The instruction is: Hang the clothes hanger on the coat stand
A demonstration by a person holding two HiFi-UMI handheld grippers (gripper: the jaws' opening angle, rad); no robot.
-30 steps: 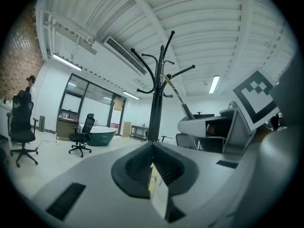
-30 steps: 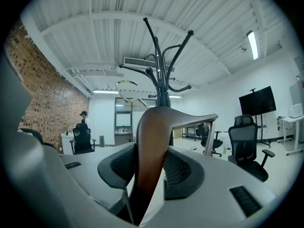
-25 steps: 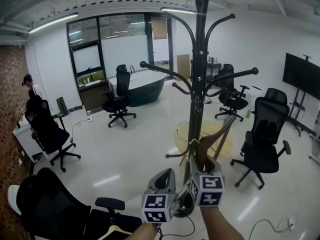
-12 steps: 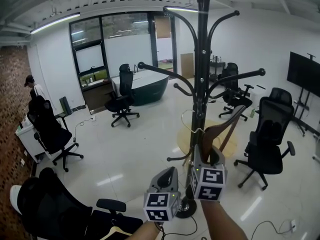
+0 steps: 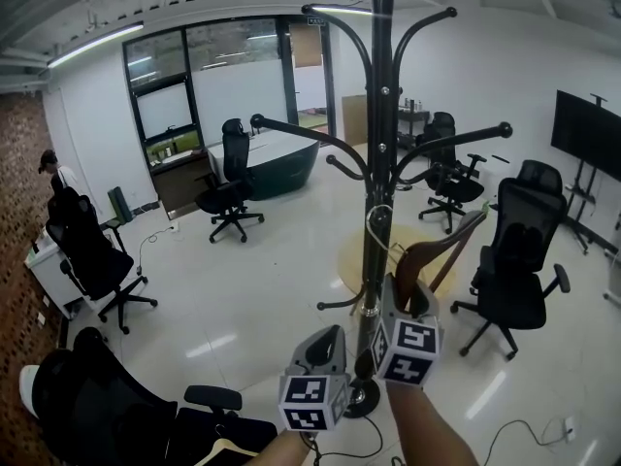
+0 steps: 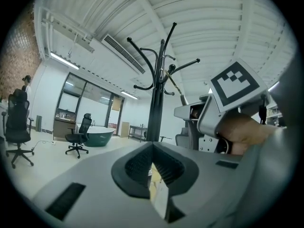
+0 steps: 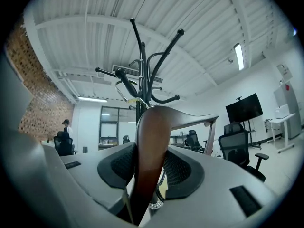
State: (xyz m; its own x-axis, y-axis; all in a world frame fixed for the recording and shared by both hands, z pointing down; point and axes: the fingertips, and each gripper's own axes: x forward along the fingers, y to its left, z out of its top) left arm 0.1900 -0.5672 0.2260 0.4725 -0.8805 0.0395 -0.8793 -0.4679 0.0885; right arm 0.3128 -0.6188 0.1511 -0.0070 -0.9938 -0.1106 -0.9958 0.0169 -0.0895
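A black coat stand (image 5: 375, 163) with curved arms rises in the middle of the head view. A brown wooden hanger (image 5: 432, 255) is tilted just right of its pole, its wire hook (image 5: 378, 223) next to the pole below the arms. My right gripper (image 5: 396, 294) is shut on the hanger's wooden body (image 7: 151, 141), and the stand (image 7: 140, 80) shows beyond it. My left gripper (image 5: 325, 343) hangs lower, left of the right one. Its jaws (image 6: 152, 146) are shut with nothing held. The stand (image 6: 154, 94) is ahead of it.
Black office chairs stand around: one right of the stand (image 5: 514, 260), one at the lower left (image 5: 116, 406), others behind. A dark green table (image 5: 277, 163) is at the back, a screen (image 5: 587, 134) at far right. A person (image 5: 53, 168) stands far left.
My right gripper has lifted the hanger; its hook has risen along the pole toward the arms. The left gripper has hardly moved.
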